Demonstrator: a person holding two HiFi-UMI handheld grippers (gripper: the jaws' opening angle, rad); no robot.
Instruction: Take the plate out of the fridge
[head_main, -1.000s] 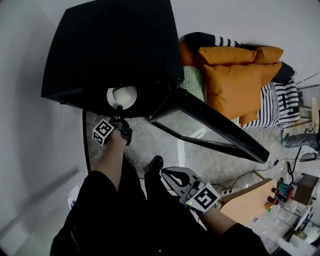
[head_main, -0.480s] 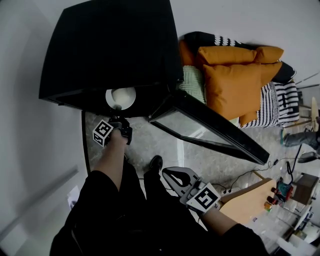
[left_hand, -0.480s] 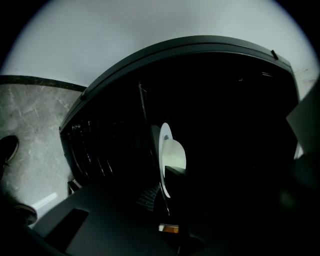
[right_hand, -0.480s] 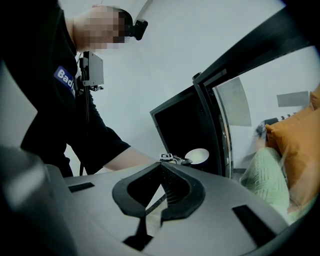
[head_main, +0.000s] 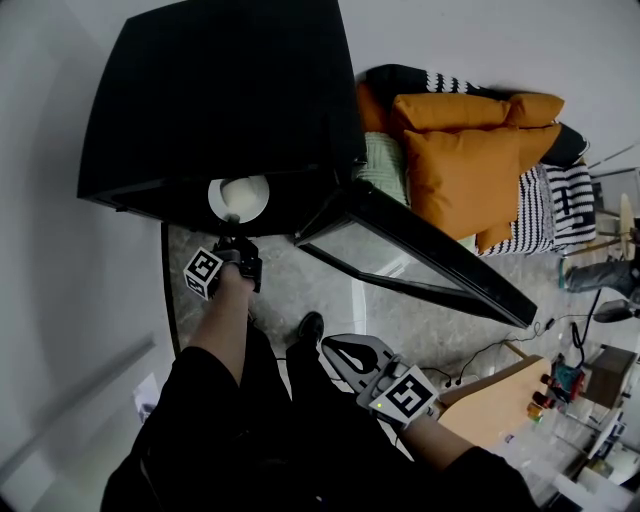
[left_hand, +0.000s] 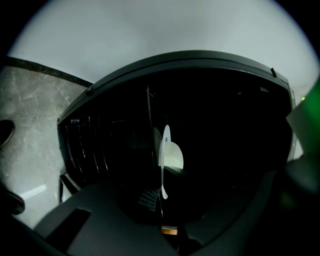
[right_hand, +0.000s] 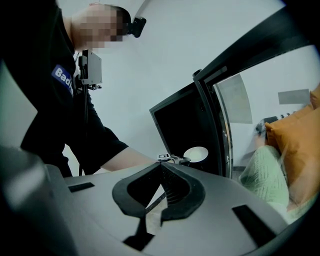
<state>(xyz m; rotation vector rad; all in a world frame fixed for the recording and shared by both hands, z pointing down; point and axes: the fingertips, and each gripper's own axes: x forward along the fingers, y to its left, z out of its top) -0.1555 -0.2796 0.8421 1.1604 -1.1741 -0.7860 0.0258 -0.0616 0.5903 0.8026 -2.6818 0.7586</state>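
The fridge (head_main: 220, 90) stands open, its one glass door (head_main: 420, 255) swung wide to its right, with bare floor (head_main: 300, 285) in front. One white plate (head_main: 240, 192) sits at the fridge's front edge. The left gripper (head_main: 234, 220) has just been closing and pinches the plate's rim. The right gripper (head_main: 343, 350), jaws together and empty, hangs well in front of the fridge. Orange cushions (head_main: 470, 170) crowd beyond the door.

The grey marbled floor (head_main: 400, 320) carries a black fridge (head_main: 220, 100), whose glass door (head_main: 420, 250) stands swung open. Right of the fridge lies a pile of cushions (head_main: 465, 160). A black shoe (head_main: 312, 326) stands before the fridge. Inside the fridge sits a white plate (head_main: 240, 193), on a shelf lost in darkness.
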